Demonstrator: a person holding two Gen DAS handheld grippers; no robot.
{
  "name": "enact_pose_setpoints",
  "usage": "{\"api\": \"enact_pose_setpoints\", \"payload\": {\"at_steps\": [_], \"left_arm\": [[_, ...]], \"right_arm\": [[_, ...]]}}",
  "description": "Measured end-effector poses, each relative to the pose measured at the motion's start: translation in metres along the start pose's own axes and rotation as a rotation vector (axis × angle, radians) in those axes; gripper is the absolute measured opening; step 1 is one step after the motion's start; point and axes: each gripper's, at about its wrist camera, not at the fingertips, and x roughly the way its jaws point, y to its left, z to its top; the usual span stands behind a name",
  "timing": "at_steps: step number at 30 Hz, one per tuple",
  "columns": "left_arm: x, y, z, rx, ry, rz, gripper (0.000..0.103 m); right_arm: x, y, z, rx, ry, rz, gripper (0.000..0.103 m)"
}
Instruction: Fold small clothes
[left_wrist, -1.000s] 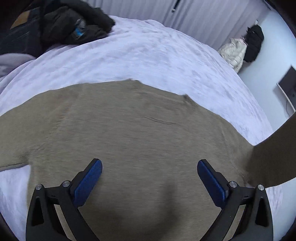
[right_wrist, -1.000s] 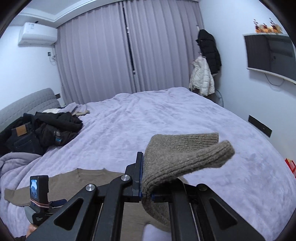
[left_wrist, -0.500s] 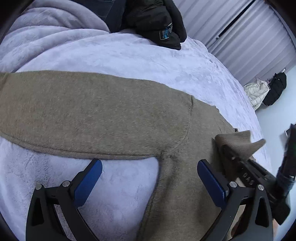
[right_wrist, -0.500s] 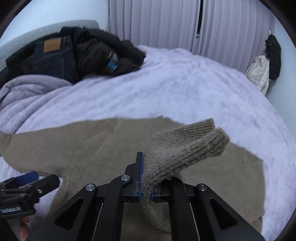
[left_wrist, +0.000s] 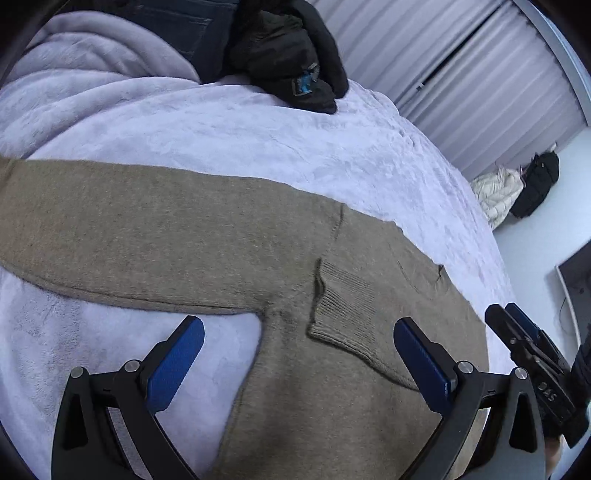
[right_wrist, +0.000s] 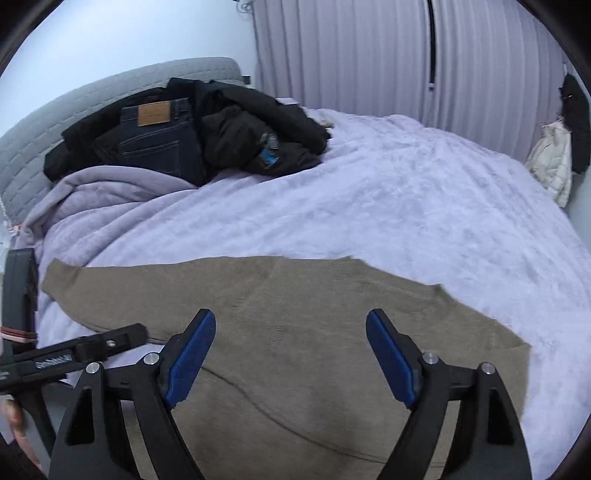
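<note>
A brown knit sweater (left_wrist: 207, 236) lies flat on the lilac bed cover (left_wrist: 258, 133), one sleeve stretched out to the left. Its other sleeve is folded over the body, and the ribbed cuff (left_wrist: 343, 314) rests there. My left gripper (left_wrist: 299, 354) hovers open above the armpit, with nothing between its blue pads. My right gripper (right_wrist: 291, 354) is over the sweater body (right_wrist: 295, 302); its jaws are opening and nothing is between them. Its tip (left_wrist: 524, 339) shows at the right edge of the left wrist view. The left gripper (right_wrist: 74, 354) shows low left in the right wrist view.
A heap of dark jackets and jeans (right_wrist: 192, 133) sits at the head of the bed against a grey headboard (right_wrist: 110, 92). A bunched lilac blanket (right_wrist: 103, 192) lies beside it. Curtains (right_wrist: 369, 55) and hanging coats (right_wrist: 554, 155) stand beyond the far edge.
The right gripper has come down and let go of the ribbed cuff, which now lies on the sweater body. The left gripper has moved sideways toward the outstretched sleeve.
</note>
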Motion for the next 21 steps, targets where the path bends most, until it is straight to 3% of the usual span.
{"api": "enact_pose_setpoints", "payload": {"at_steps": [3,6,7,9,13,15,18,21], "left_arm": [[0.025,-0.063,-0.008,0.174,0.046,-0.004,0.103],[0.063,-0.116,-0.017,0.320,0.117,-0.005,0.103],[0.080,-0.129,-0.021,0.367,0.140,0.030,0.103],[0.110,-0.137,-0.027,0.409,0.163,0.160,0.103],[0.130,-0.135,-0.033,0.433,0.161,0.211,0.103],[0.118,-0.139,-0.032,0.449,0.148,0.218,0.103],[0.086,-0.124,-0.029,0.409,0.082,0.187,0.103],[0.053,-0.077,-0.014,0.267,0.033,0.198,0.103]], "right_arm": [[0.024,-0.048,-0.022,0.021,0.113,-0.134,0.086],[0.049,-0.098,-0.052,0.117,0.219,-0.164,0.086],[0.054,-0.111,-0.061,0.140,0.243,-0.182,0.086],[0.056,-0.144,-0.083,0.185,0.279,-0.274,0.086],[0.044,-0.206,-0.109,0.409,0.265,-0.241,0.089],[0.043,-0.209,-0.107,0.414,0.262,-0.225,0.089],[0.023,-0.184,-0.093,0.336,0.183,-0.333,0.089],[0.015,-0.145,-0.073,0.261,0.130,-0.245,0.089]]}}
